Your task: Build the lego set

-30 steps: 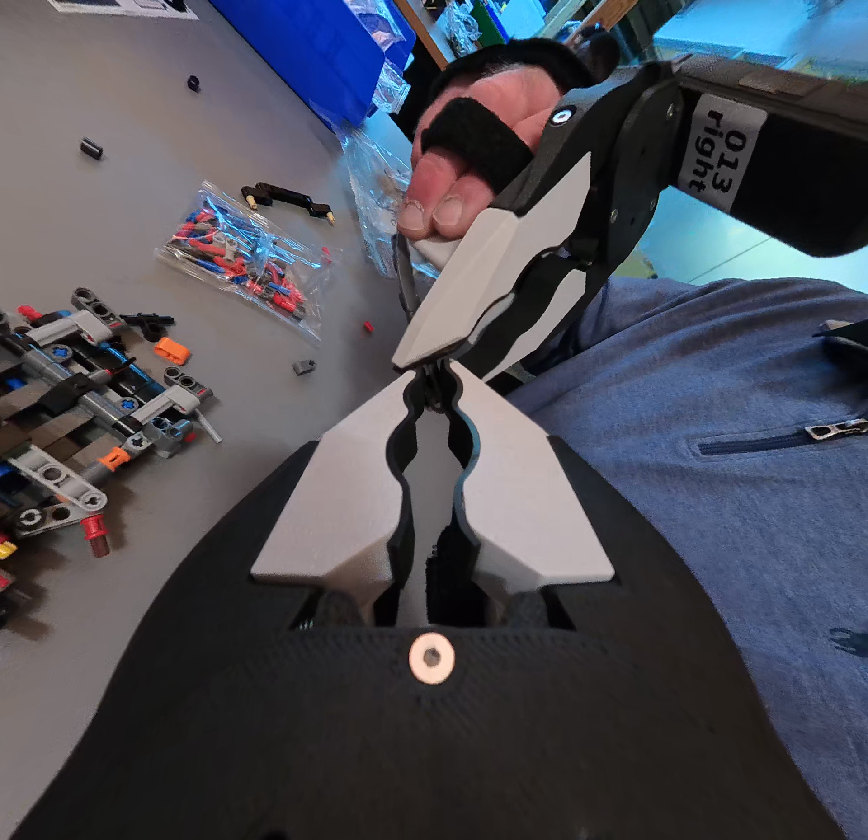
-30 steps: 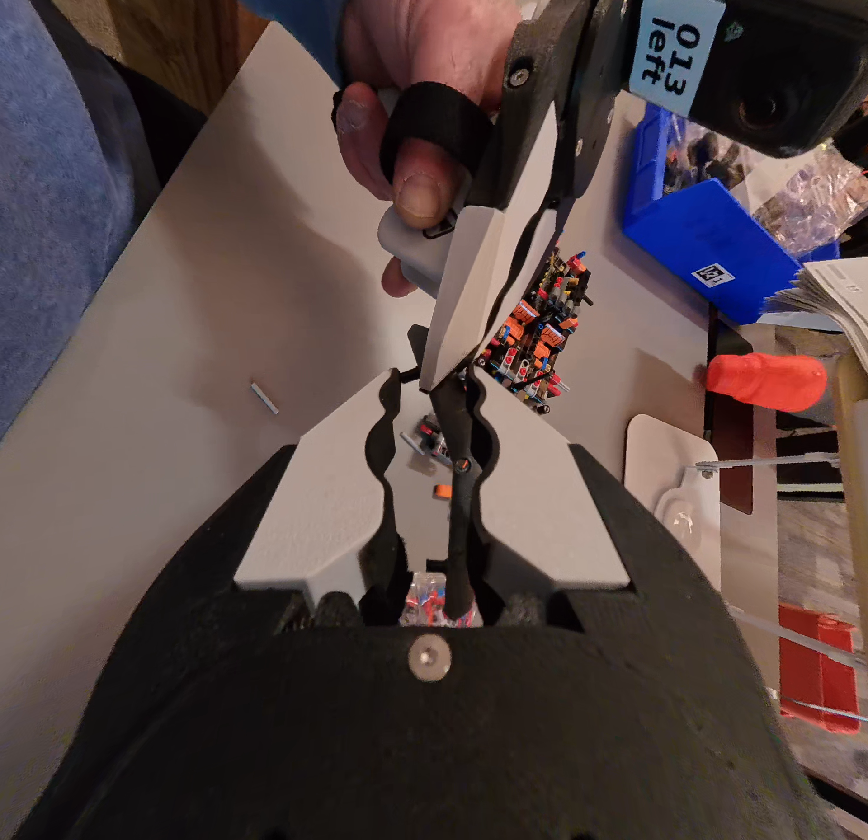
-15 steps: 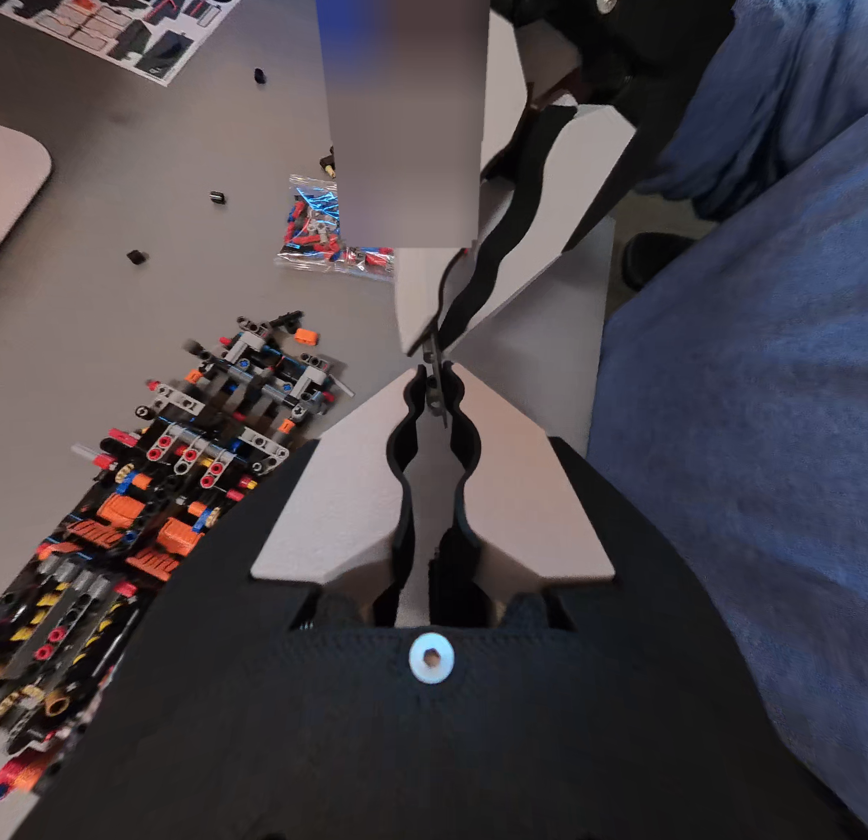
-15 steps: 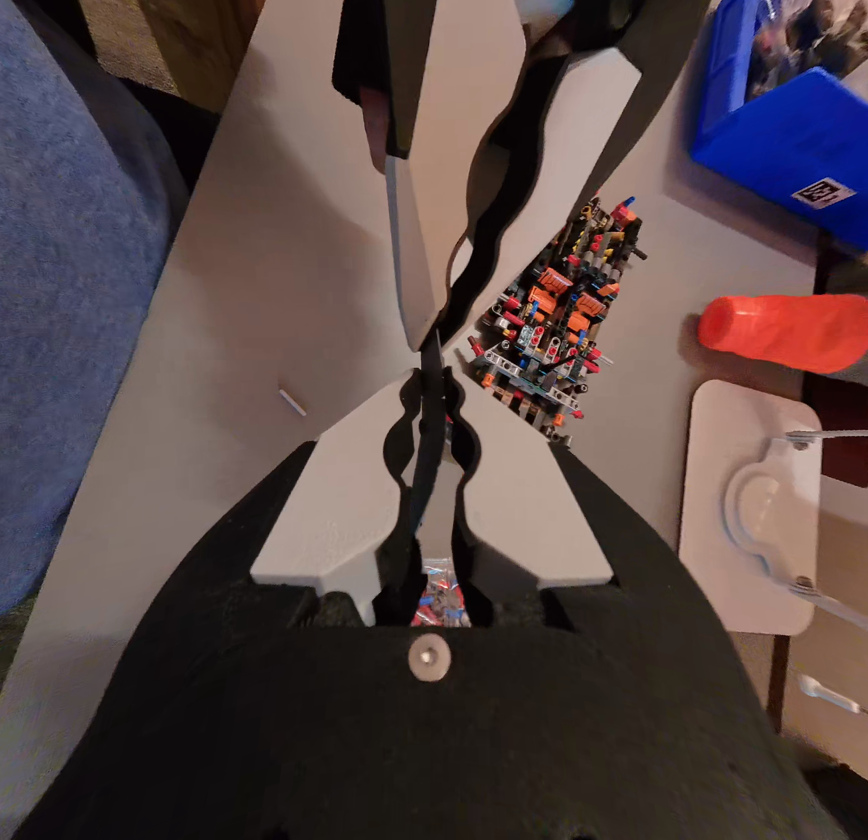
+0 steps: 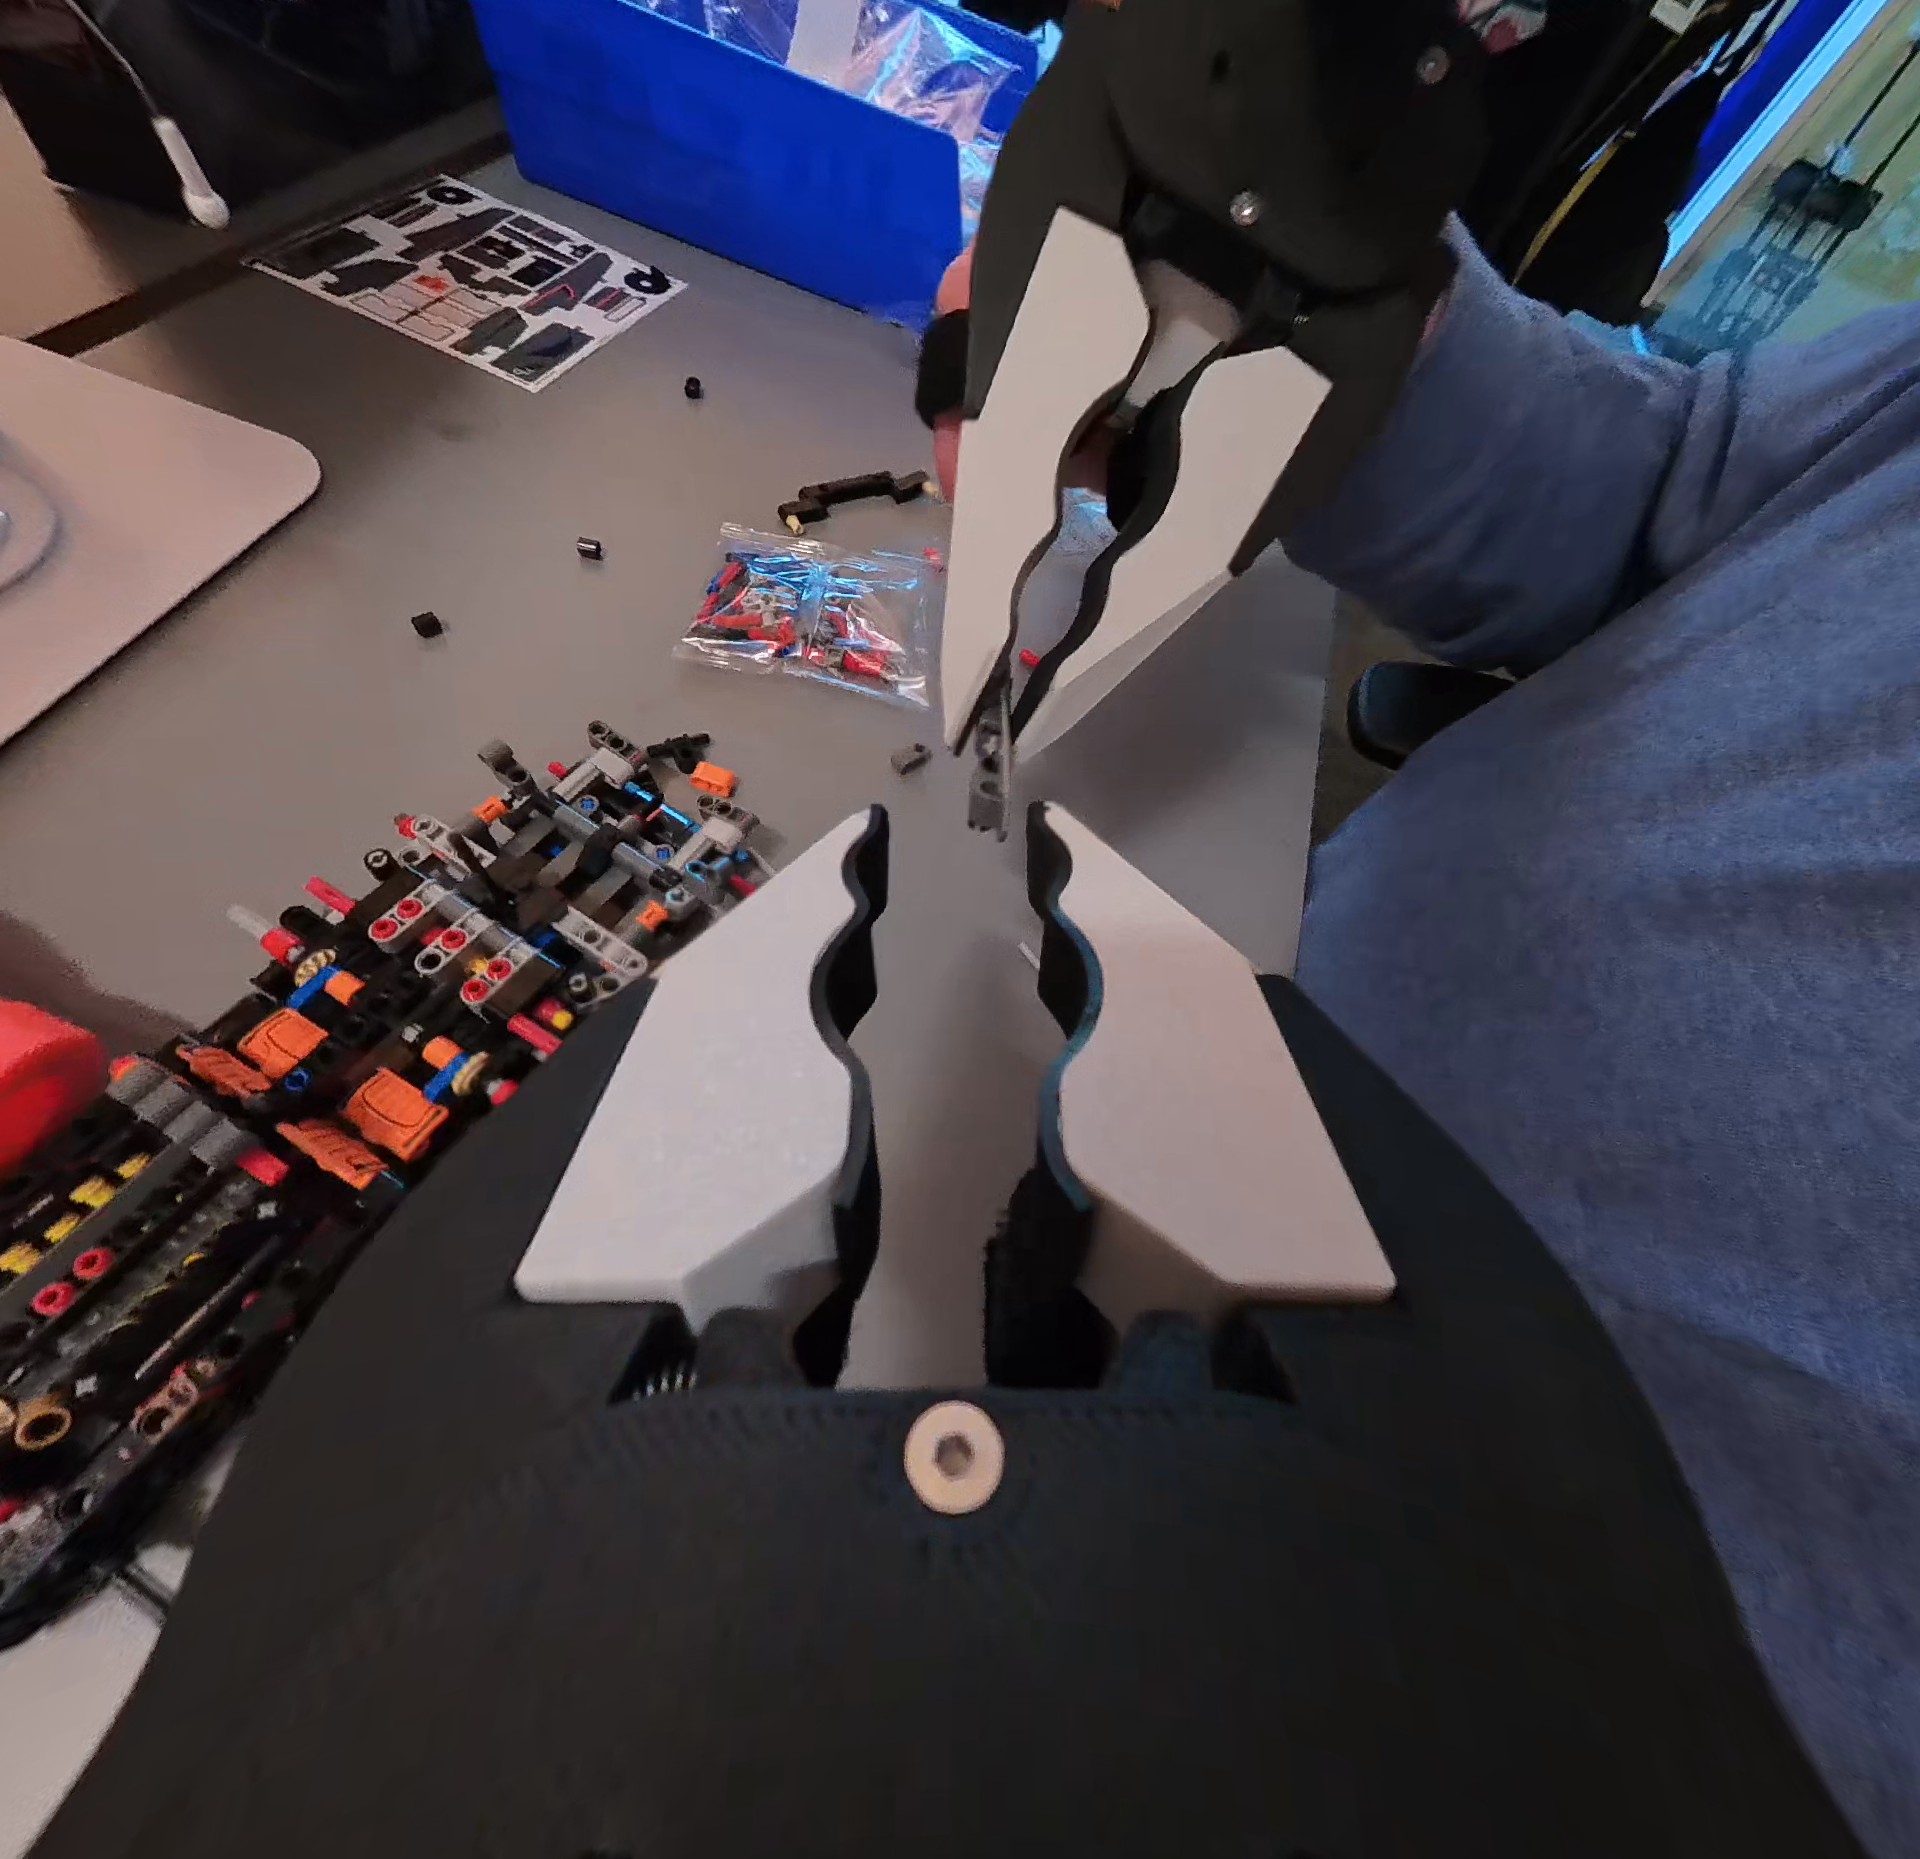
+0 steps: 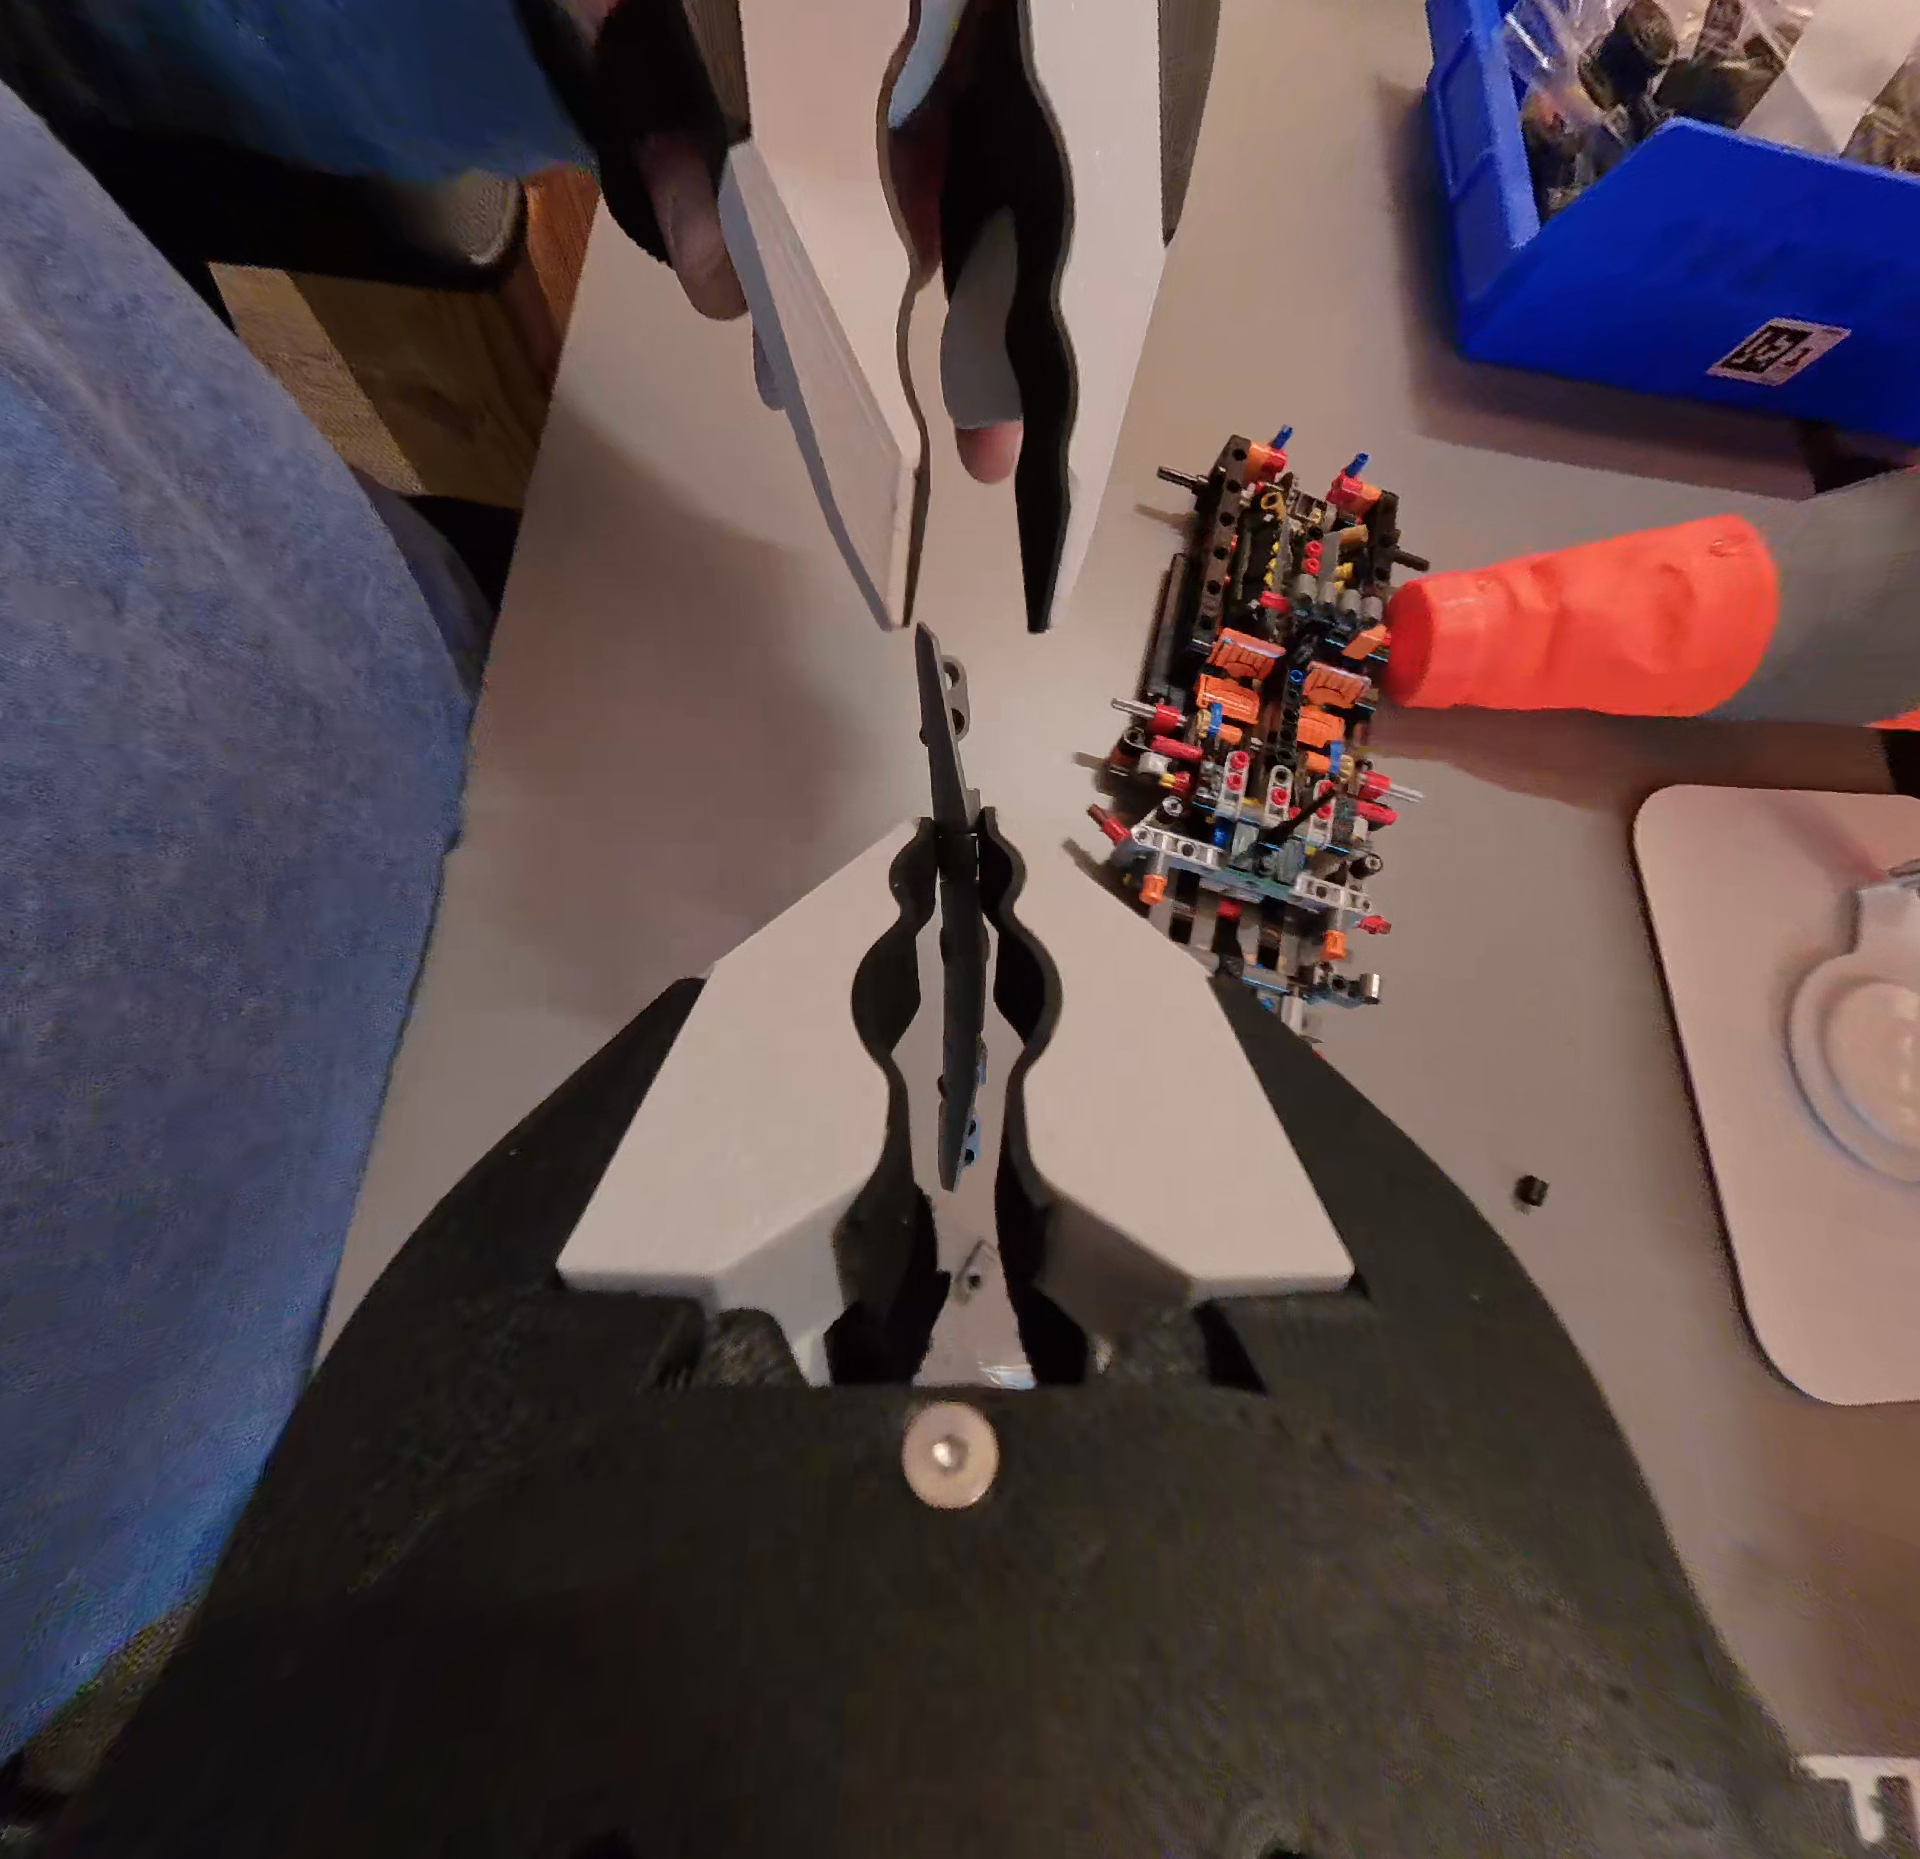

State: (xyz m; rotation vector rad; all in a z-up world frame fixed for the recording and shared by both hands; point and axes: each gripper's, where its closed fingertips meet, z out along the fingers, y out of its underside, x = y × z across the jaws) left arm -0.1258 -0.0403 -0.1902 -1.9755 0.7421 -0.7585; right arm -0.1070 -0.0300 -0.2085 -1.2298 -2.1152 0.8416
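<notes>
My right gripper (image 6: 956, 827) is shut on a long, thin dark grey Lego piece (image 6: 951, 770), held on edge above the table; its tip sticks out past my fingertips. My left gripper (image 5: 958, 822) is open and empty, its tips just short of that piece (image 5: 987, 770). It faces the right gripper (image 5: 982, 729) tip to tip. In the right wrist view the left gripper (image 6: 966, 620) hangs open just beyond the piece's tip. The partly built Lego model (image 5: 468, 957) lies on the grey table to my left and also shows in the right wrist view (image 6: 1268, 729).
A bag of small parts (image 5: 821, 614), a sticker sheet (image 5: 468, 277), a black part (image 5: 852, 490) and loose bits (image 5: 909, 760) lie on the table. A blue bin (image 6: 1662, 251) stands at the back. An orange-red object (image 6: 1579, 614) touches the model. A white pad (image 6: 1787, 1082) lies beside it.
My left gripper has opened and let go of the dark piece's tip. The two grippers have drawn slightly apart. My right gripper keeps hold of the piece.
</notes>
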